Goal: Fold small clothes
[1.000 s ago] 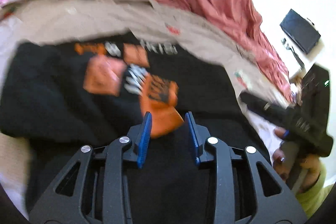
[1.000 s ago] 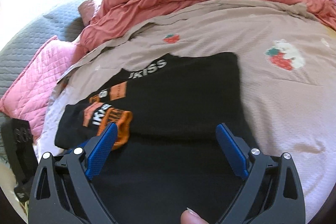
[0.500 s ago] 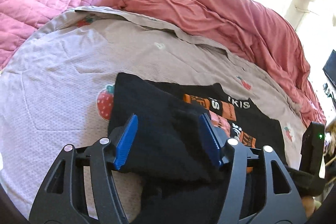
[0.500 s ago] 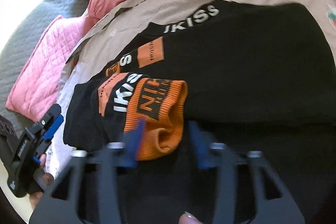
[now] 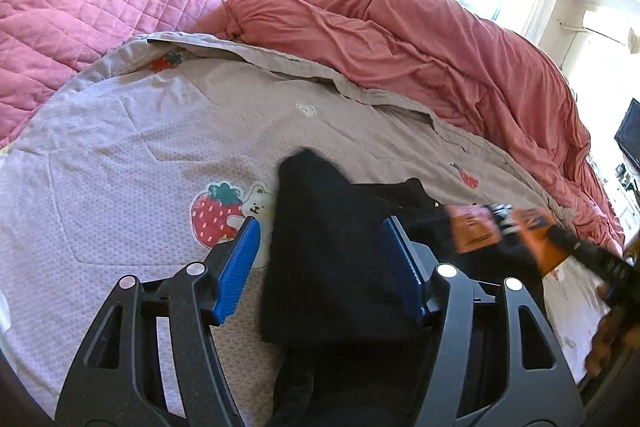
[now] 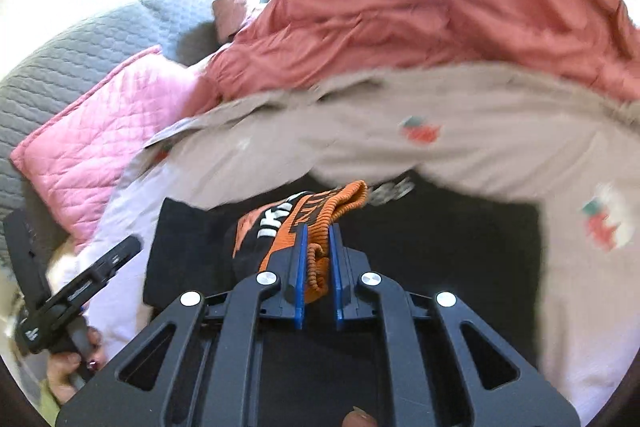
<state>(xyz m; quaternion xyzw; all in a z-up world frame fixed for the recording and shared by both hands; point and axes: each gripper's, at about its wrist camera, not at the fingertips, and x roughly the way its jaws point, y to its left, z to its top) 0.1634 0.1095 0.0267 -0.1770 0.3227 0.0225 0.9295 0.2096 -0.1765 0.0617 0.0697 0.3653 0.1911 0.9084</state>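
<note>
A small black sweater (image 5: 332,259) with orange cuffs and white lettering lies on the beige strawberry-print bedsheet (image 5: 132,155). My left gripper (image 5: 324,239) is open, its blue pads either side of the sweater's folded left edge. My right gripper (image 6: 318,239) is shut on the orange ribbed cuff (image 6: 320,223) of the sleeve and holds it lifted above the black body (image 6: 460,251). In the left wrist view the lifted orange cuff (image 5: 480,231) and the right gripper's finger show blurred at the right.
A rumpled red-pink duvet (image 5: 400,39) runs along the far side of the bed. A pink quilted pillow (image 5: 80,7) and grey headboard (image 6: 60,67) are at the left. A black device (image 5: 630,135) is at the far right.
My right gripper closed on the orange cuff and lifted it. My left gripper swung left to the sweater's left edge and opened wider.
</note>
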